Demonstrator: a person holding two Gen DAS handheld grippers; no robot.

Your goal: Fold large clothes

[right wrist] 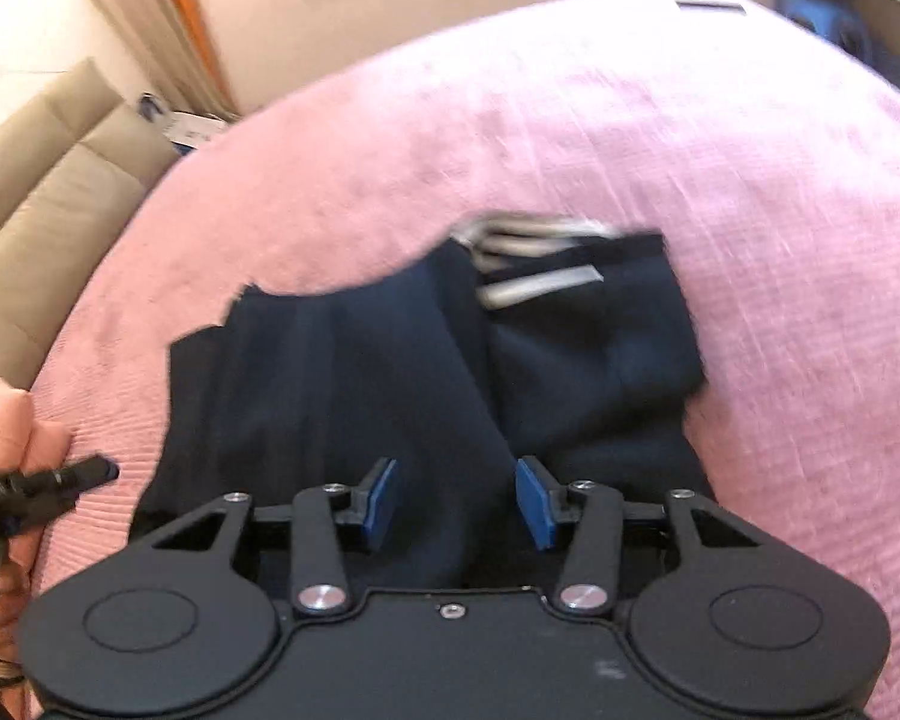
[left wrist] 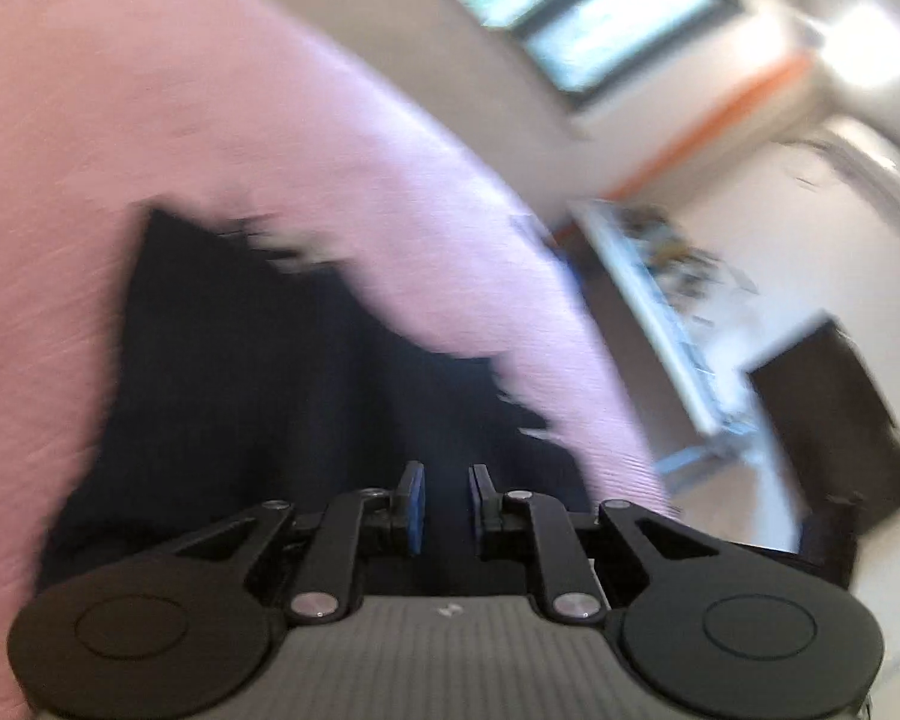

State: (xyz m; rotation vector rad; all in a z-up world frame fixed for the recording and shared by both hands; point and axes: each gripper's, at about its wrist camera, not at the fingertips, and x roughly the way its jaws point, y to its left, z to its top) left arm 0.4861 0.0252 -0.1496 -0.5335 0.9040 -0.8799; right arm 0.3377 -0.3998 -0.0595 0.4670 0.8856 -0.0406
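Dark garment (right wrist: pixel 342 396) on pink bedspread (right wrist: pixel 780 240); white stripes (right wrist: pixel 534 288) at far end. Sofa (right wrist: pixel 42 192) beside. Left gripper (left wrist: pixel 447 495), right gripper (right wrist: pixel 456 501): both released, empty.

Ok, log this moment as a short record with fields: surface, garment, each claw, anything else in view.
surface: pink bedspread
garment: dark navy garment lying partly folded on the bedspread, with pale stripes at its far end
left claw: narrow gap between the pads, nothing between them, above the garment
right claw: open, nothing gripped, over the garment
other: a hand at the left edge of the right wrist view
image quality: both views blurred
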